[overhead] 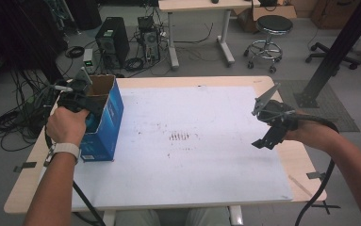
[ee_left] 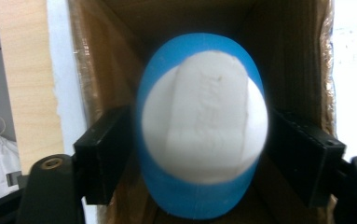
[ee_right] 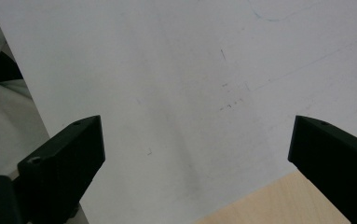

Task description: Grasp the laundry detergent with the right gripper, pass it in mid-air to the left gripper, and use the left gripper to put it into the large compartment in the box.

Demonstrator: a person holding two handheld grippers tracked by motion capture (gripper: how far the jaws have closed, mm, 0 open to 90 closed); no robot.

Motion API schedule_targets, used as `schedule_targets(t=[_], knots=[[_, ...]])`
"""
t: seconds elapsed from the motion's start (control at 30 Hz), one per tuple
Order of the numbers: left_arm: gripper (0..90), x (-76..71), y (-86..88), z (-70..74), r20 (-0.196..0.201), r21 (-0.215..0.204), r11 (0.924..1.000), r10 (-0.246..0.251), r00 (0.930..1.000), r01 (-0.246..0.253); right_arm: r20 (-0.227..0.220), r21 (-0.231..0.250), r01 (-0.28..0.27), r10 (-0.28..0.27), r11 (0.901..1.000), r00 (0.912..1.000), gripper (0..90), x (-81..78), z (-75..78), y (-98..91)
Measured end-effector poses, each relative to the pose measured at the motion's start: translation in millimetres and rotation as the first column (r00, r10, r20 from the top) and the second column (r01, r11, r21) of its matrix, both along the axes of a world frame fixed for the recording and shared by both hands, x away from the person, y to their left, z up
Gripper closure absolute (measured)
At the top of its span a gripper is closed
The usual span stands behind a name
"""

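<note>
At left of the high view, the left gripper [overhead: 89,109] reached into the blue carton [overhead: 103,123]; its jaws flanked a blue-and-white oval object [ee_left: 202,126], seemingly released. The right gripper [overhead: 264,141] hung wide apart at right.

Grey floor [overhead: 201,66] all round. Wooden bench [overhead: 305,155] topped with a scuffed white sheet [overhead: 206,160]. Behind it a second desk [overhead: 192,5] on white legs, a black round stool [overhead: 273,23] on castors, two PC towers [overhead: 112,40] among tangled cables [overhead: 13,122]. Cardboard boxes [overhead: 249,16] at back, black diagonal post [overhead: 338,52] on the right. Even indoor light.
</note>
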State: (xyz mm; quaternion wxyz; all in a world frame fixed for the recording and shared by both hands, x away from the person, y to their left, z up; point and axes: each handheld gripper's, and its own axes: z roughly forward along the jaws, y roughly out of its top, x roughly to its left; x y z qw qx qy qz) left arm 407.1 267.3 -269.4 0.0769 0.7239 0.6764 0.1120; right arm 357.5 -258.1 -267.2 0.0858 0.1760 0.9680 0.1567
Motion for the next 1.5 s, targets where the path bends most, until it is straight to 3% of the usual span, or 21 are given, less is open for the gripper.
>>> schedule_targets(t=[0.23, 0.47, 0.7, 0.9, 1.2, 1.33, 1.5], knots=[[21.4, -6.2, -0.8, 24.4, 0.04, 0.034, 0.9994, 0.007, 0.9992, -0.008, 0.006, 0.004, -0.001, 0.001, 1.0, 1.0, 4.2, -3.5, 6.4, 1.7], [16.6, -17.3, -5.1, 55.6, 0.087, 0.056, 0.9983, -0.025, 0.9959, 0.02, 0.018, 0.009, -0.002, 0.002, 1.0, 0.9998, 4.1, -9.3, 13.8, 2.2], [14.8, -29.0, -17.3, 75.0, 0.084, 0.061, 0.9952, -0.082, 0.9931, 0.077, 0.025, 0.006, -0.003, 0.002, 1.0, 0.9997, 4.2, -14.4, 17.7, 2.1], [10.5, -37.7, -29.5, 85.5, 0.079, 0.035, 0.9915, -0.128, 0.9887, 0.126, 0.034, 0.008, -0.003, 0.003, 1.0, 0.9994, 4.2, -18.3, 21.5, 1.9], [8.9, -48.6, -51.3, 98.4, 0.075, 0.018, 0.9769, -0.214, 0.974, 0.213, 0.035, 0.007, -0.006, 0.006, 1.0, 0.9994, 4.2, -22.7, 23.8, 2.3], [8.6, -51.6, -60.9, 105.1, 0.089, 0.017, 0.9685, -0.249, 0.9644, 0.248, 0.037, 0.011, -0.006, 0.006, 0.9999, 0.9993, 4.2, -23.5, 24.8, 2.4], [8.3, -53.0, -75.3, 108.5, 0.079, 0.023, 0.9556, -0.295, 0.9524, 0.294, 0.039, 0.013, -0.006, 0.006, 0.9999, 0.9992, 4.3, -24.4, 26.9, 3.9]])
